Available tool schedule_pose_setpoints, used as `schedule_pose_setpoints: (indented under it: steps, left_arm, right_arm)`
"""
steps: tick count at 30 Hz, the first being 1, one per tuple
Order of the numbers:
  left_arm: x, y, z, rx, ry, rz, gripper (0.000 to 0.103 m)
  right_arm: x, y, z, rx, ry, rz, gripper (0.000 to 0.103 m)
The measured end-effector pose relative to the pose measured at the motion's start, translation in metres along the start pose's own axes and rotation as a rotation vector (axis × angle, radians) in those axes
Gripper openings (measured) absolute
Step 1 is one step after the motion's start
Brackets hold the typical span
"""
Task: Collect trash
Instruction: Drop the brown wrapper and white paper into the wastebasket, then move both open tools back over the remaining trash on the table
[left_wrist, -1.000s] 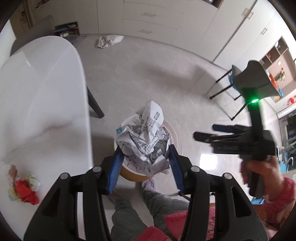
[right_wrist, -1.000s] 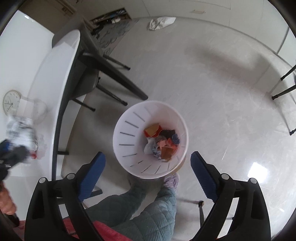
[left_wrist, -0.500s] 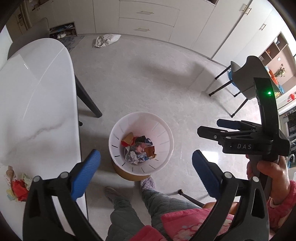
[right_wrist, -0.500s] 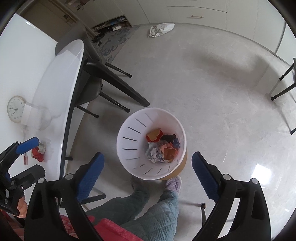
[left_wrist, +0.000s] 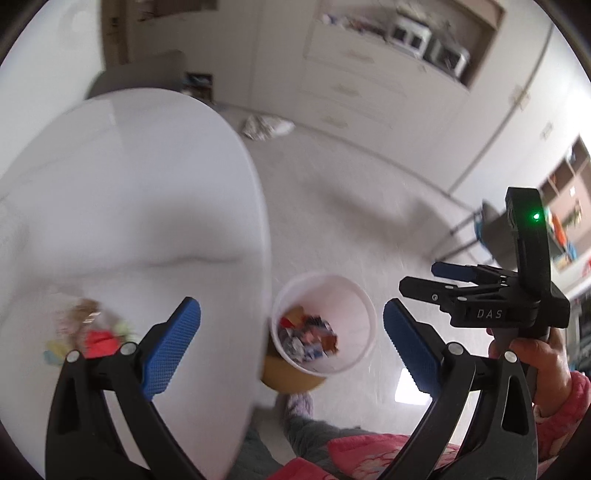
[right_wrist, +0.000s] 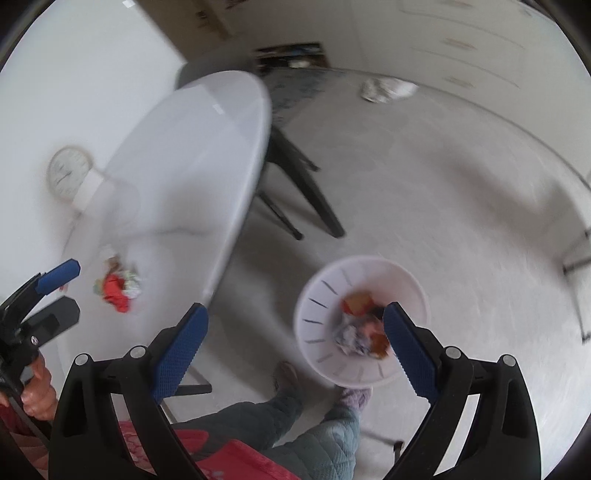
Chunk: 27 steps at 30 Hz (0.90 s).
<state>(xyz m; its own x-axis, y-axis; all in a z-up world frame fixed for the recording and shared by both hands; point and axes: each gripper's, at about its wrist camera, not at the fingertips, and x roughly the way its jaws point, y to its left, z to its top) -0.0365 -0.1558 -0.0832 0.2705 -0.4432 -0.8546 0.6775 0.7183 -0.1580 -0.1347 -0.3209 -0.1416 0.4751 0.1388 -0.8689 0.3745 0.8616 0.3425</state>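
A white trash bin (left_wrist: 323, 325) stands on the floor beside the table, holding crumpled paper and coloured scraps; it also shows in the right wrist view (right_wrist: 364, 321). A small pile of red and pale trash (left_wrist: 88, 338) lies on the white table (left_wrist: 129, 206), and shows in the right wrist view (right_wrist: 120, 286) too. My left gripper (left_wrist: 291, 347) is open and empty, above the table edge and the bin. My right gripper (right_wrist: 295, 347) is open and empty, above the floor between table and bin. Both views are blurred.
A crumpled white bag (left_wrist: 267, 125) lies on the floor near the far cabinets. A dark chair (right_wrist: 295, 177) stands under the table's far end. A clock (right_wrist: 68, 173) leans at the wall. The person's legs (right_wrist: 295, 417) are below the grippers.
My left gripper opened and dropped the crumpled newspaper into the bin. Both grippers then swung left towards the table, so the trash pile on it is nearer the centre now.
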Motion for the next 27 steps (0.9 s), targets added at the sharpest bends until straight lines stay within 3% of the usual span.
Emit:
schedule_pose_setpoints:
  steps: [6, 13, 22, 27]
  left_arm:
    - [-0.044, 0.075, -0.018, -0.11, -0.078, 0.151, 0.095]
    - [-0.064, 0.157, -0.048, -0.268, -0.074, 0.215, 0.095]
    - [-0.036, 0.239, -0.089, -0.441, -0.023, 0.176, 0.095]
    - [-0.007, 0.264, -0.099, -0.46, 0.024, 0.155, 0.081]
  right_arm:
    - [0.02, 0.081, 0.022, -0.168, 0.016, 0.074, 0.096]
    - [0.051, 0.171, 0.026, -0.341, 0.064, 0.15, 0.096]
    - [0.094, 0.248, 0.01, -0.499, 0.151, 0.175, 0.096]
    - [0.102, 0.256, 0.006, -0.499, 0.177, 0.155, 0.096]
